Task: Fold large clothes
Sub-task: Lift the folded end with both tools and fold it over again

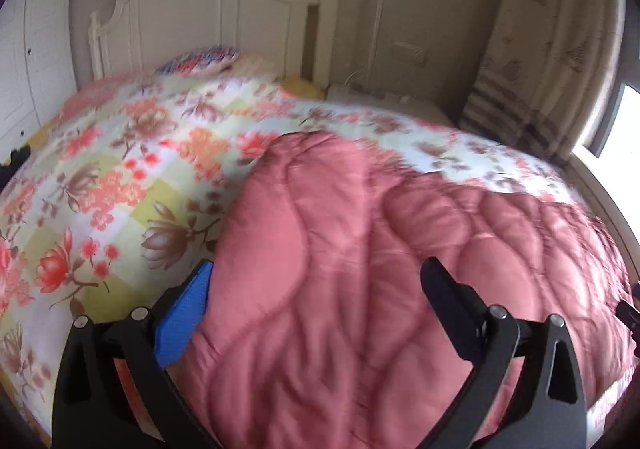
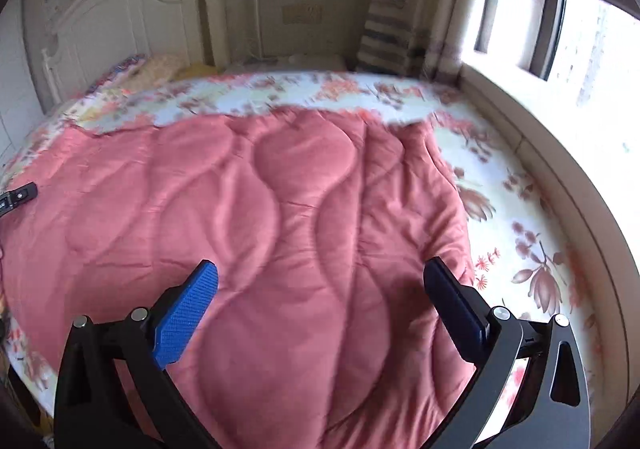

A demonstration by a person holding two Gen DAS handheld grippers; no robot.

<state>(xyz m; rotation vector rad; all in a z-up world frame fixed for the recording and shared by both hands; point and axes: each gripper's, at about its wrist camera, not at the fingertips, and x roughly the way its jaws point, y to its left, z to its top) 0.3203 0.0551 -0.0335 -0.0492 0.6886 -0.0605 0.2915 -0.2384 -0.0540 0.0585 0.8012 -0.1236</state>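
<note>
A pink quilted comforter [image 1: 380, 269] lies spread on the bed over a floral sheet [image 1: 120, 169]; it also shows in the right wrist view [image 2: 280, 217]. My left gripper [image 1: 320, 281] is open and empty, hovering above the comforter near its left edge. My right gripper [image 2: 320, 281] is open and empty, above the comforter's near right part. The tip of the left gripper [image 2: 18, 195] shows at the left edge of the right wrist view. Both views are blurred by motion.
A white headboard [image 1: 200, 9] stands at the far end with pillows [image 1: 208, 57] below it. A curtain [image 1: 532, 61] and a window [image 2: 592, 29] with a sill [image 2: 540, 153] run along the bed's right side. A white wardrobe [image 1: 32, 49] is at the left.
</note>
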